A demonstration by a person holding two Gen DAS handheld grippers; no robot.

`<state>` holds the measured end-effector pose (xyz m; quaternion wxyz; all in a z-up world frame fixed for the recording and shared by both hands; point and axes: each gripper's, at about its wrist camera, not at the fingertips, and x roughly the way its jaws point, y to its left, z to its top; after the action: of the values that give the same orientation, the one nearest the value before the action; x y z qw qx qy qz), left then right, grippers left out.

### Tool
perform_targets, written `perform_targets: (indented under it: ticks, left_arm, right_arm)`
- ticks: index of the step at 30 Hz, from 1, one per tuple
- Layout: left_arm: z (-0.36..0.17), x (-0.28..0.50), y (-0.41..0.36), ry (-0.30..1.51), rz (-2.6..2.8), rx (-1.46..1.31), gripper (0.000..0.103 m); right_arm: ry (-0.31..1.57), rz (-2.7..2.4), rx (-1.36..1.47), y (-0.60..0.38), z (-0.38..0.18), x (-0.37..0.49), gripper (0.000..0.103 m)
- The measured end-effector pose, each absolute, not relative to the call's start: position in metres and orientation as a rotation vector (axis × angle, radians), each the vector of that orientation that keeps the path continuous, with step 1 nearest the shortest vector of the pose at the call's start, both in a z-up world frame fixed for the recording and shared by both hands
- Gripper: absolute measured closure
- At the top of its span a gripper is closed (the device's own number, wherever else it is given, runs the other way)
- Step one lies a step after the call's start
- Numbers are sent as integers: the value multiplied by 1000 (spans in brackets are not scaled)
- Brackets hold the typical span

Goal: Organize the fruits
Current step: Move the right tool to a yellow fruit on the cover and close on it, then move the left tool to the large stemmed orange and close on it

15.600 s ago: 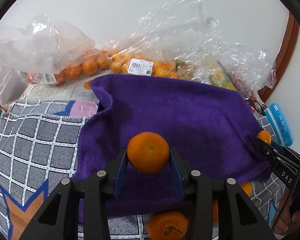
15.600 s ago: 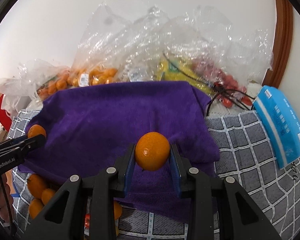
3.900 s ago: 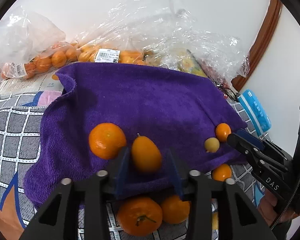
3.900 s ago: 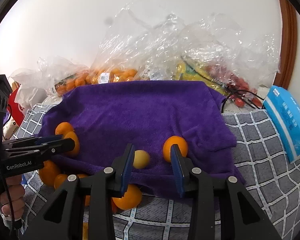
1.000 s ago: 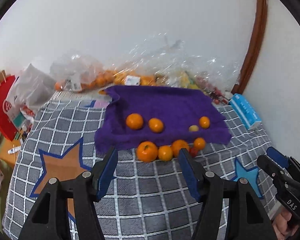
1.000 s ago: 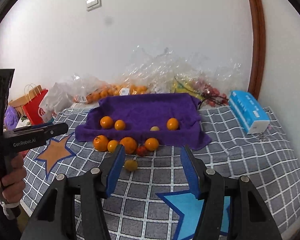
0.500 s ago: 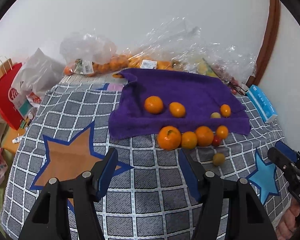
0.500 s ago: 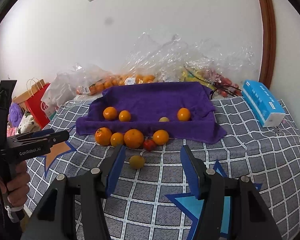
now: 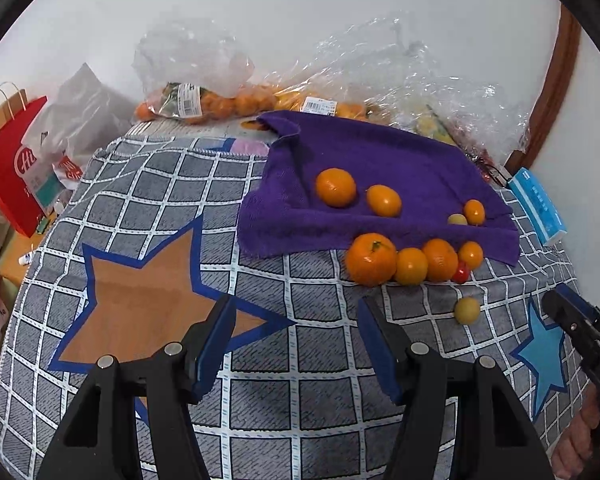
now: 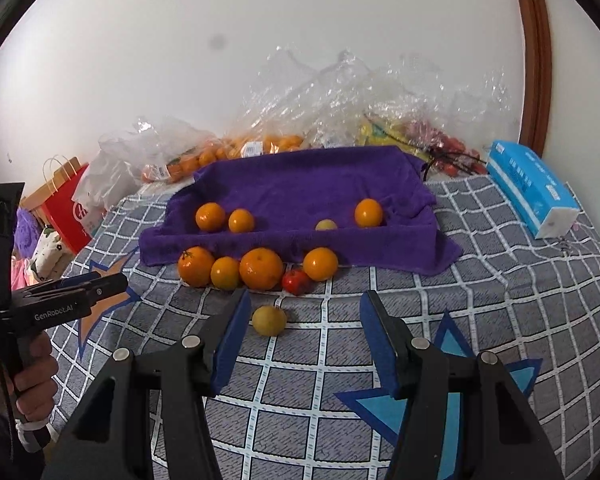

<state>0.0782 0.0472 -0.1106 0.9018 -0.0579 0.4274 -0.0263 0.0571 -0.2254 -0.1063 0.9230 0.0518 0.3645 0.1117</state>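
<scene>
Now both grippers hang empty over the checked cloth (image 10: 500, 280), short of the fruit. The right gripper (image 10: 304, 336) is spread with nothing between its pads; its jaws have just narrowed a little. The left gripper (image 9: 296, 344) is spread too, over bare cloth.

Four fruits already lie on the purple towel (image 10: 300, 184). A row waits just in front of its near edge: three oranges, a smaller orange fruit and a red tomato (image 10: 296, 281), some of them touching. The yellow fruit (image 10: 269, 320) sits alone, nearer the right gripper and just beside its left pad.

That loner looks the sensible next pick (nothing crowds it). Centre the pads on either side before closing, since it now lies off to the left and would likely roll on the soft cloth if nudged. Close gently; the skin is probably tender.

For the left, the big orange (image 9: 370, 258) at the row's end offers the freest side; come down over it, not in from the side, to spare its neighbours.
</scene>
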Motion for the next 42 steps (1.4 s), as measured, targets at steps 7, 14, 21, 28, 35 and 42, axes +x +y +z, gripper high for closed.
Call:
perform_targets:
  ticks: [7,14,21,28,35,42]
  left_arm:
    - [-120,83,54,893,-53,-125,42]
    - [-130,92,57,915,-64,-140,42]
    - [-135,96,59,924,-99,-156,42]
    - [-134,102,45,926,-168,-169,43]
    - [-133,117,15,919,-209,-140,44]
    - [-141,127,5,923,-220,-147,52]
  right_arm:
    - [804,260,92,-207,-129,73,63]
    - [861,286,39,-186,-154,87,64]
    - [906,283,14,-174,-171,100,70]
    - [870,288,23,-184,-164,97,74]
    - [817,200,25,-225,-159,94,74]
    - [805,142,66,-252,-160,94,74]
